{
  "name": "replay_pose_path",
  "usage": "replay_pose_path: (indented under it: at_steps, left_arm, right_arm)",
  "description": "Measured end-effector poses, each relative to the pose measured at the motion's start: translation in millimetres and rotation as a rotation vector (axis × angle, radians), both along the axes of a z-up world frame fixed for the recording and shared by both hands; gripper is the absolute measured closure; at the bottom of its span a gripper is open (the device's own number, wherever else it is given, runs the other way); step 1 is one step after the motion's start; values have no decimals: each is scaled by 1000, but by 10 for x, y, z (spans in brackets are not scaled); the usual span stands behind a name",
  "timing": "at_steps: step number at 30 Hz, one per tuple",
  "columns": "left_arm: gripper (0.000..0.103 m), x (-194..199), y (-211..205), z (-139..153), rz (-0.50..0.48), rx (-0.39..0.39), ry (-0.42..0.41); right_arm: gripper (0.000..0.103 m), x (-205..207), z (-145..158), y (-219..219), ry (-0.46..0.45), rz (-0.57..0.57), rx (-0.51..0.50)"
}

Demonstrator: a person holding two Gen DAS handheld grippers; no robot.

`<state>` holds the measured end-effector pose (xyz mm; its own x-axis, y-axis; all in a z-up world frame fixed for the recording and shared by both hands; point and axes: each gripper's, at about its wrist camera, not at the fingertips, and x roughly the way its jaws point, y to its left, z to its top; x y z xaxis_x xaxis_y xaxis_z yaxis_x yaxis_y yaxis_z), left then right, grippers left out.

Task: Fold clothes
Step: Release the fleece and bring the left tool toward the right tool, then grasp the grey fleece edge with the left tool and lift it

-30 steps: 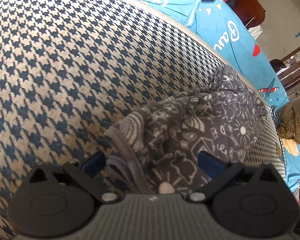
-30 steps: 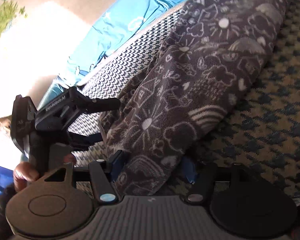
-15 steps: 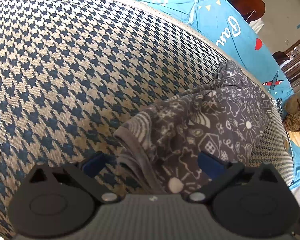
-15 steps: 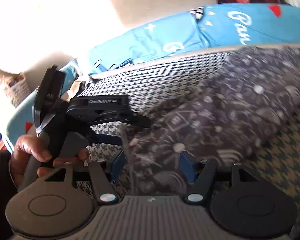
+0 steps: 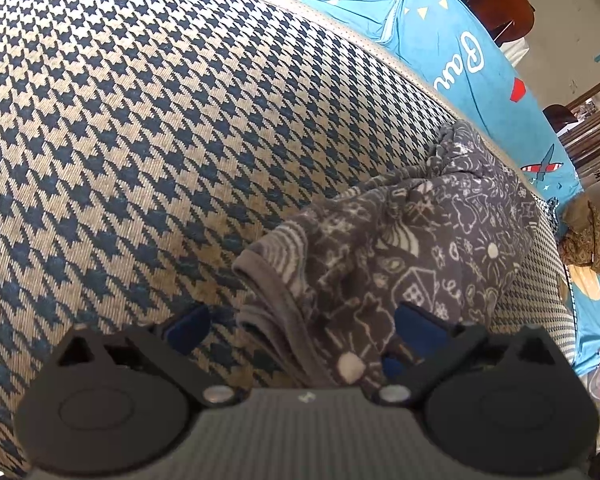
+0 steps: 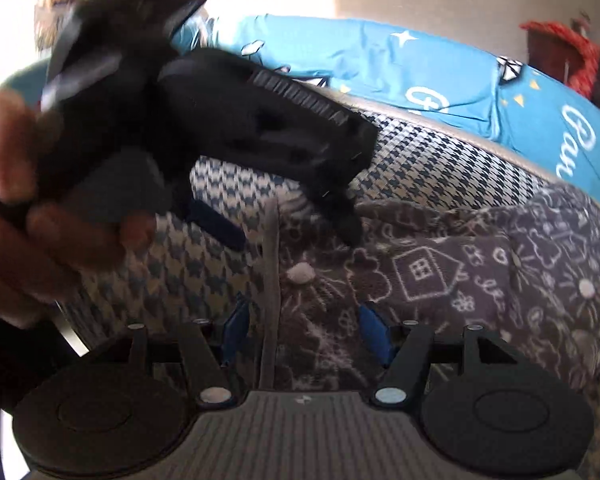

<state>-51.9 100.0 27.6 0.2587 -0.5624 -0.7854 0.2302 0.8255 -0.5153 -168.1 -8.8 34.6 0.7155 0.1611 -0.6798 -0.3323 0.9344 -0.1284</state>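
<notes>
A grey garment (image 5: 440, 248) printed with white doodles lies bunched on a blue-and-tan houndstooth cushion (image 5: 160, 140). My left gripper (image 5: 302, 328) is open wide and low over its near hemmed corner; bare cushion shows beside the left pad. In the right wrist view the same garment (image 6: 440, 280) spreads to the right. My right gripper (image 6: 305, 334) is open astride its hem, with the left pad over the cushion (image 6: 440, 168) and the right pad over the cloth. The left gripper (image 6: 296, 236), held by a hand (image 6: 40, 240), hangs close ahead and blurred.
A bright blue printed sheet (image 5: 460, 60) lies beyond the cushion's far edge, seen also as the blue sheet (image 6: 380, 68) in the right wrist view. A dark chair with red cloth (image 5: 496, 0) stands behind it. Wooden furniture and clutter fill the far right.
My right gripper has rolled level and slid along the garment toward the left gripper, which now fills the upper left of its view. The left gripper has hardly moved.
</notes>
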Motion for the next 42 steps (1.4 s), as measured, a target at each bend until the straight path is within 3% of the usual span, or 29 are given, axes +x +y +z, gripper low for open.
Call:
replay_pose_path:
  at_steps: [7,12,17,22,25,28,33,38,42]
  left_arm:
    - [0,4,-23,-5,-15,-28,26]
    - [0,-4,-58,-2,-18,-45,38]
    - [0,-7,-109,-16,-22,-79,58]
    - [0,-11,-242,11,-38,-117,43]
    - [1,-12,-358,-2,-44,-89,15]
    - [28,-27,-486,-24,-61,-30,-18]
    - [37,-41,-528,-32,-55,-10,-51]
    - [41,-80,-558,-30,-73,34,-91]
    - [41,-97,-593,-31,-81,58,-111]
  right_arm:
    - [56,26,-105,29,-37,-13,-92]
    - [73,82,-5,-183,-20,-100,52]
    - [81,137,72,-375,7,-174,192]
    - [81,196,101,-501,50,-238,329]
    - [81,183,111,-530,48,-233,337]
    - [81,145,121,-550,44,-221,334]
    - [63,-70,176,-526,40,-215,347]
    - [55,-275,235,-696,45,-250,426]
    - [54,-411,233,-844,68,-316,465]
